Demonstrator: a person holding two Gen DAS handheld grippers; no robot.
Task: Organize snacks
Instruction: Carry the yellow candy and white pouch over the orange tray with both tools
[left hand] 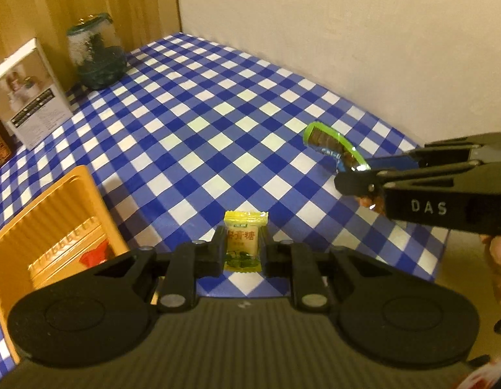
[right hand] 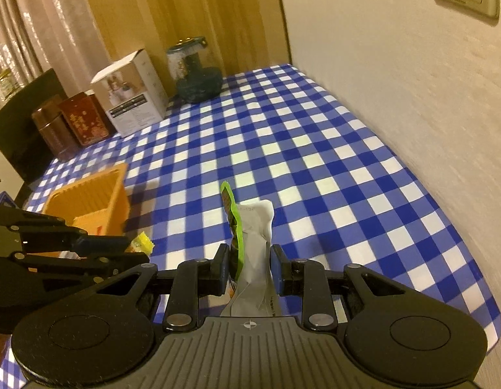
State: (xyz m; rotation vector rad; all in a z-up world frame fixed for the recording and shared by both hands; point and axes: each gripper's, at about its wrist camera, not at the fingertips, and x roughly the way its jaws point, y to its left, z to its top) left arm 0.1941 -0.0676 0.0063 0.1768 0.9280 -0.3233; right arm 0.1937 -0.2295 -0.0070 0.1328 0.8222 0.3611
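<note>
The left wrist view looks down at a slant over its own black left claw point(left hand: 244, 253), low in frame, across the blue-and-white checked table point(left hand: 218, 103) toward the cream wall point(left hand: 315, 32); the right claw point(left hand: 360, 178) enters at right. The right wrist view sits close above its claw, facing the same corner. Both share the orange ribbed plastic bin point(left hand: 55, 207) at lower left, the white cardboard box point(right hand: 133, 94) and the green-lidded glass jar point(right hand: 195, 71)

warm dim light, fisheye-warped edges
</note>
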